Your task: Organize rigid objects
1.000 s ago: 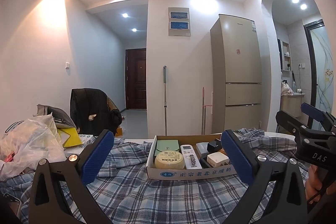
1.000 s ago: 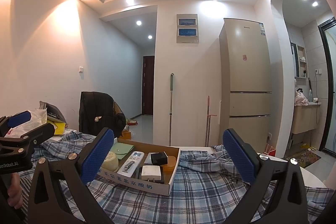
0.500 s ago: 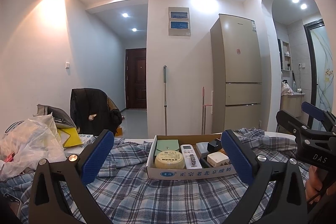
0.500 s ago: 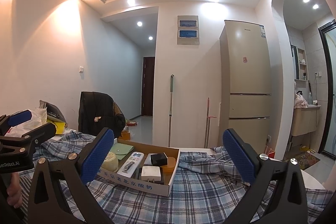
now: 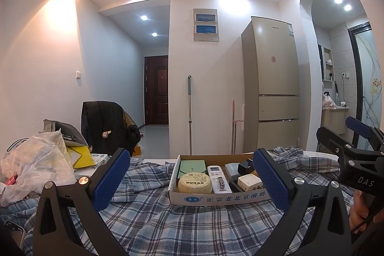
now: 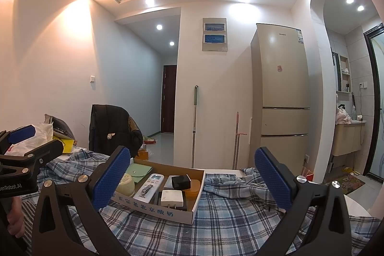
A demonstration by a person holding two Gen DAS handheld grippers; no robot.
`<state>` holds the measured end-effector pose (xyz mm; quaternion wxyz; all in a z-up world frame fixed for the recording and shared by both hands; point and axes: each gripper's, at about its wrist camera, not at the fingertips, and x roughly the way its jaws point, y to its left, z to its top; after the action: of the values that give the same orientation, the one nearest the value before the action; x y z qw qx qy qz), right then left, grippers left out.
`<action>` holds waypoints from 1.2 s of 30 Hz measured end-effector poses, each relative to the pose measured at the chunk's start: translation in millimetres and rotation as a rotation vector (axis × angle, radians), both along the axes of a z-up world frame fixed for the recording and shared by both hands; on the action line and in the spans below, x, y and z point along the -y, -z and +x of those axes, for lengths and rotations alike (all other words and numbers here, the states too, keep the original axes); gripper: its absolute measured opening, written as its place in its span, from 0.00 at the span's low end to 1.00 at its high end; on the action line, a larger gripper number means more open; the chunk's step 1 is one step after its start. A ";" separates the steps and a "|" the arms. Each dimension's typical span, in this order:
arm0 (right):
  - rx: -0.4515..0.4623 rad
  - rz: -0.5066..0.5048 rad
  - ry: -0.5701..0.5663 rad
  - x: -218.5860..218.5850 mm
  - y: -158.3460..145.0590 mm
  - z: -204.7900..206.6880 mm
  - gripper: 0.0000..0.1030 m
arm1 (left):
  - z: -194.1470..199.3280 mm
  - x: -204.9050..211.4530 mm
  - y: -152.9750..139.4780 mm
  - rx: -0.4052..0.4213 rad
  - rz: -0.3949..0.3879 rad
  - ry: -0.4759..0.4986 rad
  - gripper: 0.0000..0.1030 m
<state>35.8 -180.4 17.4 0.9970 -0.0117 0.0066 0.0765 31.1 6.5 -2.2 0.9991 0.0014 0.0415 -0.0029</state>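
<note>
A shallow cardboard box (image 5: 216, 197) (image 6: 153, 208) lies on a blue plaid cloth. In it are a round yellow tin (image 5: 195, 182), a green pouch (image 5: 192, 167), a white remote (image 5: 217, 178) (image 6: 148, 186) with a nail clipper on it, a white charger (image 5: 248, 181) (image 6: 171, 197), a black cube (image 6: 181, 181) and an orange case (image 6: 193, 186). My left gripper (image 5: 190, 181) is open just short of the box, nothing between its pads. My right gripper (image 6: 192, 182) is open too, nearer the box's right end, and empty.
A crumpled plastic bag (image 5: 36, 164), yellow folder (image 5: 80, 156) and papers pile at the left. A black jacket hangs on a chair (image 5: 105, 128) behind. A beige fridge (image 5: 271, 88), a mop (image 5: 189, 112) and a dark door (image 5: 156, 90) stand beyond the table.
The right wrist view has tipped down very slightly. Otherwise nothing has visibly moved; both grippers stay open.
</note>
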 end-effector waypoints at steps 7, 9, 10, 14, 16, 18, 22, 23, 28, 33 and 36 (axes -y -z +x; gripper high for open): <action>-0.001 0.000 0.000 -0.3 0.2 0.0 1.00 | -0.3 -0.6 -0.3 -0.002 0.000 -0.001 1.00; -0.001 0.000 0.000 -0.3 0.2 0.0 1.00 | -0.3 -0.3 -0.1 -0.003 0.001 -0.001 1.00; -0.001 0.000 0.000 -0.3 0.2 -0.1 1.00 | -0.3 -0.5 -0.2 -0.003 0.001 -0.001 1.00; -0.002 -0.002 0.000 -0.3 0.2 0.2 1.00 | -0.4 -0.5 -0.2 -0.002 -0.001 -0.001 1.00; -0.001 0.000 0.001 -0.3 0.3 -0.1 1.00 | -0.1 -0.5 -0.3 -0.003 0.000 -0.001 1.00; 0.001 0.001 0.000 -0.2 0.1 -0.1 1.00 | -0.1 -0.4 -0.1 -0.004 0.001 -0.001 1.00; 0.002 -0.003 0.000 -0.4 0.4 -0.3 1.00 | -1.4 -1.4 -0.6 -0.006 0.000 0.000 1.00; 0.002 -0.003 -0.001 -0.2 0.5 -0.3 1.00 | -1.8 -1.6 -0.9 -0.005 0.000 0.001 1.00; -0.002 0.000 0.000 2.3 0.2 -0.3 1.00 | -0.8 -1.5 -0.9 -0.007 0.001 0.001 1.00; -0.001 -0.002 0.000 2.4 0.1 -0.3 1.00 | -1.3 -1.4 -0.9 -0.007 0.001 0.000 1.00; 0.002 -0.003 -0.003 3.4 -0.1 -0.5 1.00 | -1.3 -1.9 -1.4 -0.002 0.001 -0.004 1.00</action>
<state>35.3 -183.9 17.4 0.9969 -0.0132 0.0057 0.0778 29.9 8.4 -0.8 0.9991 0.0016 0.0426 -0.0011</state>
